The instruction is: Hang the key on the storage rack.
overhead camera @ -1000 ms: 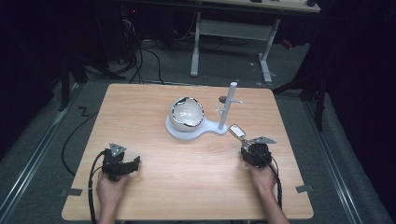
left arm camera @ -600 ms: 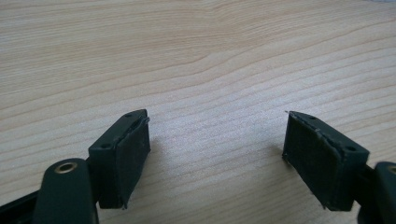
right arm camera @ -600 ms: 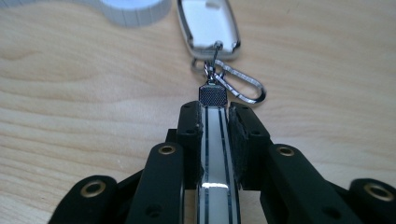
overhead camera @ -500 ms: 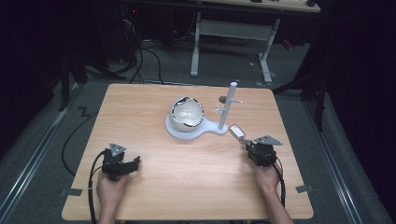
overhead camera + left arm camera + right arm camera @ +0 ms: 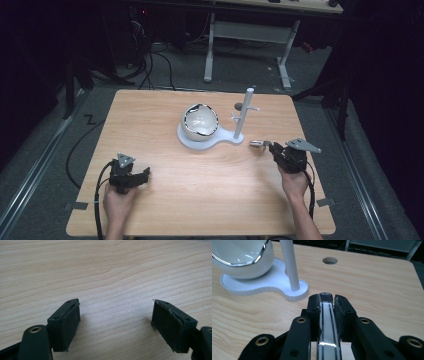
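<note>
A white bowl (image 5: 200,121) with a shiny dark rim sits tilted on a flat white base (image 5: 210,143), and a white post (image 5: 243,115) with small pegs rises from that base. The right gripper (image 5: 270,146) is just right of the base, shut on a thin white strip with dark edge lines (image 5: 257,143), whose silvery end points left toward the post. In the right gripper view the strip (image 5: 326,315) runs between the closed jaws of the right gripper (image 5: 327,302), with the post (image 5: 289,265) and bowl (image 5: 242,257) just ahead. The left gripper (image 5: 145,175) rests open and empty at the front left, its jaws wide apart over bare wood in the left gripper view (image 5: 116,320).
A round hole (image 5: 239,106) pierces the wooden table (image 5: 150,115) behind the post. Cables trail from both grippers off the front edge. A desk frame (image 5: 250,35) and floor cables lie beyond the far edge.
The right hand has shifted a little to the right and turned, so the held strip now points left toward the post. The left gripper has stayed put.
</note>
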Demonstrator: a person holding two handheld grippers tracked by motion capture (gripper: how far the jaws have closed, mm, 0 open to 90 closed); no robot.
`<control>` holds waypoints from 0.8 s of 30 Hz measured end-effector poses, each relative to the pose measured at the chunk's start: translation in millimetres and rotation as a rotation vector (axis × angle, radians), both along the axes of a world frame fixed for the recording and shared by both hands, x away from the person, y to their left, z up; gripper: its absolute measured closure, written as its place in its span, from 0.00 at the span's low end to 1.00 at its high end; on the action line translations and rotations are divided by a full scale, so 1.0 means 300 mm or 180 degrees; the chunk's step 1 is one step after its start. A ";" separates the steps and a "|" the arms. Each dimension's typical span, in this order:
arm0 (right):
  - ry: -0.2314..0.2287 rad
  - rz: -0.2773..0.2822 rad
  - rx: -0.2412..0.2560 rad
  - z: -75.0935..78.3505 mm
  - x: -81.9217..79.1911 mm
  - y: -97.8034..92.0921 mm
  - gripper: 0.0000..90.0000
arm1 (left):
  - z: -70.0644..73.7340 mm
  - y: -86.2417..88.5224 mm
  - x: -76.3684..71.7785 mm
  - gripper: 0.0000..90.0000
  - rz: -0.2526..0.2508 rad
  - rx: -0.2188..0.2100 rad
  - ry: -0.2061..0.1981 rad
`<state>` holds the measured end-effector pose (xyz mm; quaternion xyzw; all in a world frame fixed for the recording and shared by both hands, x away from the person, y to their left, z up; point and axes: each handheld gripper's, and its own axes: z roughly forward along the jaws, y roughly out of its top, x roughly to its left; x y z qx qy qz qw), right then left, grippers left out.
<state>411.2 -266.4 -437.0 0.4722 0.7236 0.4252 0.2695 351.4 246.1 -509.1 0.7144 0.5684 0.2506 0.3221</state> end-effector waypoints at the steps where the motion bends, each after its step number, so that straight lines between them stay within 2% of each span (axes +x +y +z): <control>1: -0.0026 0.0005 0.0007 0.008 -0.002 -0.001 0.84 | 0.000 0.000 0.000 0.26 0.0001 -0.0001 0.0000; 5: -0.0137 0.0071 0.0027 0.051 -0.010 -0.006 0.84 | 0.000 0.000 0.000 0.26 0.0001 -0.0001 -0.0001; 16: -0.0266 0.0182 0.0187 0.121 -0.019 -0.010 0.84 | 0.000 0.000 0.000 0.26 0.0000 0.0000 0.0000; 24: -0.0363 0.0262 0.0192 0.178 -0.013 0.005 0.84 | 0.000 0.000 0.000 0.26 0.0001 -0.0001 0.0000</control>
